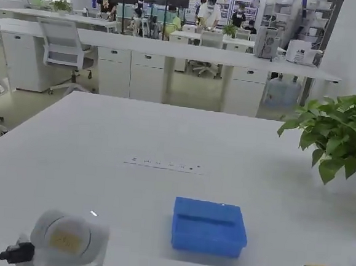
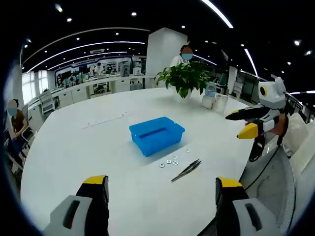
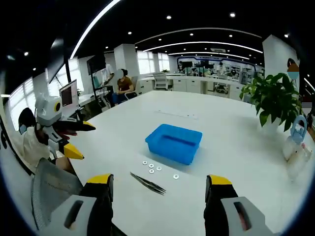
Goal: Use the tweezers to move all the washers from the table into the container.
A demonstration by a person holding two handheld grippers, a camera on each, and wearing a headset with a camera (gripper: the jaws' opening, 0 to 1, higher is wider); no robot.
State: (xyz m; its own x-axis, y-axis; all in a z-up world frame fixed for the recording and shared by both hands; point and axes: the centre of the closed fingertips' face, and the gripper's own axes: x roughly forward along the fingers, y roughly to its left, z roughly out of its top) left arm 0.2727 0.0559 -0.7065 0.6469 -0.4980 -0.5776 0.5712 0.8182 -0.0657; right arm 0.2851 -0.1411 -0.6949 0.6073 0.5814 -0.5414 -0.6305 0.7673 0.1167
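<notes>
The white bench [image 1: 103, 139] spans my head view, the blue container [image 1: 209, 226] sitting lower centre. At the bottom of their views, my left gripper [image 2: 162, 182] and right gripper [image 3: 160, 179] stand jaws wide apart, empty. Below the container lie the tweezers [image 2: 186, 170], washers [image 2: 169, 161] scattered between.

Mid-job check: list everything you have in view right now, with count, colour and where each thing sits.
container: one, blue, open-topped, middle of the table.
washers: five, silvery, loose on the table on the near side of the container.
tweezers: one pair, dark, lying flat beside the washers, held by neither gripper.
plant: one, green, right side of the table.
table: one, white.
people: several, at the far desks.
left gripper: one, grey with yellow-tipped fingers, open, at the near table edge.
right gripper: one, same colours, open, at the near table edge.
</notes>
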